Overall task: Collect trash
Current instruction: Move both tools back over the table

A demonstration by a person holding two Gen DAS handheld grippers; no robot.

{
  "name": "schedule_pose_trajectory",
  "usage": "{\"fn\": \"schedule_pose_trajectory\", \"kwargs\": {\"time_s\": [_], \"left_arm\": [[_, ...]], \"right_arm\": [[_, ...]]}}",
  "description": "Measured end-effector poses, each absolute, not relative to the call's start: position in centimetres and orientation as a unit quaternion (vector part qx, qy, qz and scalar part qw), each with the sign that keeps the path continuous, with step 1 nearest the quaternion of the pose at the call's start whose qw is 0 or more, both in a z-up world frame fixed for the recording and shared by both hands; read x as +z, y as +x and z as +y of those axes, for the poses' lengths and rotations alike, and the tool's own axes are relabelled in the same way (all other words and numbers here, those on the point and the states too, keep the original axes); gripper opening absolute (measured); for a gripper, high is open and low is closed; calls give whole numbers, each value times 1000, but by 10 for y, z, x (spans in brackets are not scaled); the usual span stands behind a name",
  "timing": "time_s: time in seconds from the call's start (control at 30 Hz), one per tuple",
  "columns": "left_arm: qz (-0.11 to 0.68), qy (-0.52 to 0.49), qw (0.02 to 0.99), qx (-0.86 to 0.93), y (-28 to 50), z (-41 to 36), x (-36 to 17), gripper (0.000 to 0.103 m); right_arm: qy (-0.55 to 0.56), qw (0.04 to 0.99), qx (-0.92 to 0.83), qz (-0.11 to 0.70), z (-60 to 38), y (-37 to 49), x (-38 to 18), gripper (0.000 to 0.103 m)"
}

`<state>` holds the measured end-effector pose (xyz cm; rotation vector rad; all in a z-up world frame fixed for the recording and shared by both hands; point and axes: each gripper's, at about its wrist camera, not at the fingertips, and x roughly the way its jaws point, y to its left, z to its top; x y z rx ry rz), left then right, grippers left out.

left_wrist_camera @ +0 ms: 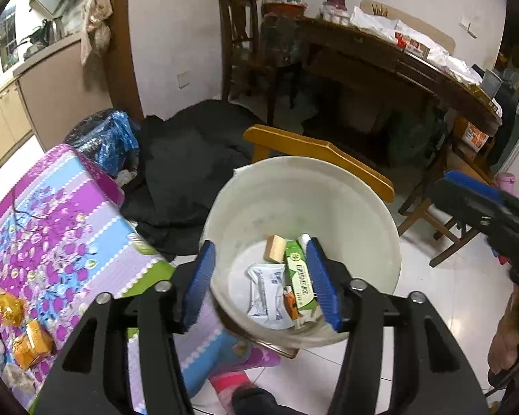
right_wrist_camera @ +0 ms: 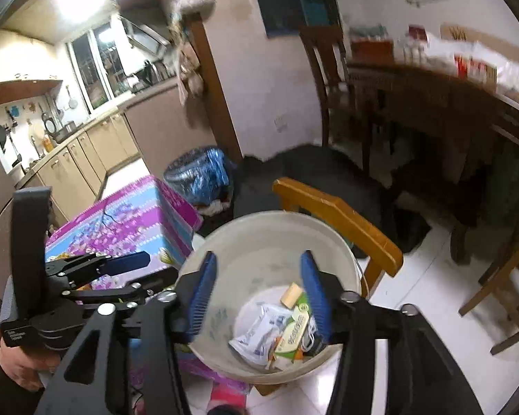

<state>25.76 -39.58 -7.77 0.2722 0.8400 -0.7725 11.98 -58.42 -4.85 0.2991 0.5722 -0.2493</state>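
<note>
Kitchen cabinets fill the upper left of both views and a cluttered dark wooden table [left_wrist_camera: 380,52] the upper right. At bottom centre of each view, the left gripper [left_wrist_camera: 263,278] and the right gripper [right_wrist_camera: 257,294] hang over a white bucket [left_wrist_camera: 294,186] standing on pale floor tiles; both have their blue pads spread apart, with nothing between them. On the bucket's floor lie a green carton [left_wrist_camera: 299,282], a white wrapper [left_wrist_camera: 264,294] and a tan block [left_wrist_camera: 274,248]. Remaining trash sits at lower left of the left view, on a flowered tablecloth [left_wrist_camera: 62,228]: two small orange boxes [left_wrist_camera: 31,344] and a crumpled gold wrapper [left_wrist_camera: 3,306]. The boxes look light and crushable; a gentle pinch across their flat sides should hold. The wrapper looks thin, crinkly and slippery, best pinched at its bunched middle. A yellow wooden chair [left_wrist_camera: 311,155] stands just behind the bucket.
</note>
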Motion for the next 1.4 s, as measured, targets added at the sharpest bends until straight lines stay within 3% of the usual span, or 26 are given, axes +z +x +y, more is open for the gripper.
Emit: {"fn": "schedule_pose_trajectory", "kwargs": {"time_s": [0.23, 0.43, 0.83, 1.4], "left_arm": [[349, 109, 874, -320, 247, -324, -58, 68], [313, 87, 905, -275, 238, -240, -50, 81], [313, 7, 946, -85, 245, -8, -66, 84], [292, -22, 956, -27, 224, 88, -72, 88]], "right_arm": [[99, 974, -110, 173, -518, 79, -23, 86], [79, 987, -52, 127, -451, 66, -24, 95], [43, 981, 128, 141, -294, 99, -53, 98], [26, 959, 223, 172, -174, 150, -68, 98]]}}
